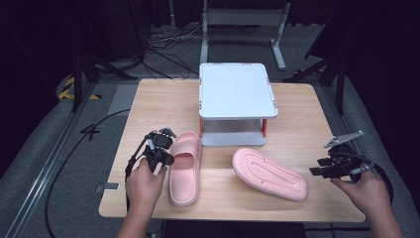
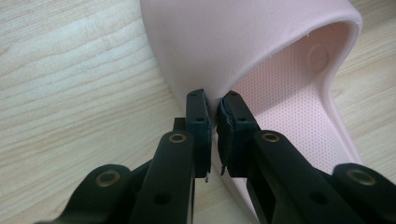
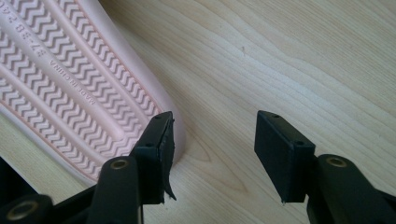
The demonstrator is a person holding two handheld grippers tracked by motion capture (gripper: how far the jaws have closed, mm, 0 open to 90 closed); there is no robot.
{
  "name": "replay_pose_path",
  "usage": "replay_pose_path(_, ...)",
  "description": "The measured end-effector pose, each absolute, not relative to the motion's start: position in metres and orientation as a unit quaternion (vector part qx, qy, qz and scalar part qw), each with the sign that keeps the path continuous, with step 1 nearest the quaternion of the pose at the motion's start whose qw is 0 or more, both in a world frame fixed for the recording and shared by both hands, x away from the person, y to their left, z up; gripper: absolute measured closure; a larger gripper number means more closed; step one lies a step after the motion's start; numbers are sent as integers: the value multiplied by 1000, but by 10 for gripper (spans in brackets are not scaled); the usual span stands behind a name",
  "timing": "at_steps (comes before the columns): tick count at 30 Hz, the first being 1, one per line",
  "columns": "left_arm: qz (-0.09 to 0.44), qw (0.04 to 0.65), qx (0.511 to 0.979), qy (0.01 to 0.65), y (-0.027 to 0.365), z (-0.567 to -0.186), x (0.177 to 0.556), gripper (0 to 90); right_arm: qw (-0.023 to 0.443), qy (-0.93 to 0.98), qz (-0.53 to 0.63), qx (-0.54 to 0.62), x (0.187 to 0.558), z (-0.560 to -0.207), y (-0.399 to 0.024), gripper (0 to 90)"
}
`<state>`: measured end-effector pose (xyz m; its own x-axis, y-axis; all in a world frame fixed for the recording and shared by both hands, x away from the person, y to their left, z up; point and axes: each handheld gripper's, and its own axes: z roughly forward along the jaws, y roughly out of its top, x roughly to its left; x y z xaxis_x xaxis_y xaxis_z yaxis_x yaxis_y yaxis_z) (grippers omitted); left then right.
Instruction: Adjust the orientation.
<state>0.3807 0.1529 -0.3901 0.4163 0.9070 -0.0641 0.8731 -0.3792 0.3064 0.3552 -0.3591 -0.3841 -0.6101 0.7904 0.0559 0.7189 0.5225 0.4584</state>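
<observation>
Left gripper view cuts off most of the upright slipper (image 2: 261,51): the strap's arch and a patch of the dotted footbed show, while toe and heel run out of frame. The left gripper (image 2: 215,122) has its jaws pinched nearly together on the strap's edge, where strap meets sole, and the thin pink wall sits between the pads. No earlier picture is needed to see the grip; the pads press on the rubber.

High view takes the white two-level rack (image 1: 236,94) at the middle of the wooden table (image 1: 148,106) as landmark. The upright slipper (image 1: 186,166) lies just in front of the rack's left corner, toe toward the rack. The left gripper (image 1: 166,148) is at the slipper's left side, the hand (image 1: 145,181) behind it, forearm coming up from the bottom edge. The overturned slipper (image 1: 270,173) lies sole up in front of the rack's right corner, well apart from the first.

The right gripper (image 1: 324,169) hovers off that slipper's heel end, farther right of the rack, hand (image 1: 364,191) low and partly cut off. In the right gripper view its jaws stand wide (image 3: 212,140) over bare wood, holding nothing, the zigzag sole (image 3: 70,88) beside one jaw; whether that jaw touches the rim is hard to tell.
</observation>
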Motion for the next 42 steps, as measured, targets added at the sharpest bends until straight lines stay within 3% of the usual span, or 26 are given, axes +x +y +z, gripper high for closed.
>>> replay_pose_path(26, 89, 181, 838, 506, 131, -350, 352, 832, 78, 871, 221, 432, 355, -385, -357, 480)
replay_pose_path(42, 90, 201, 851, 478, 90, -348, 394, 835, 94, 866, 225, 436, 341, -381, -367, 490)
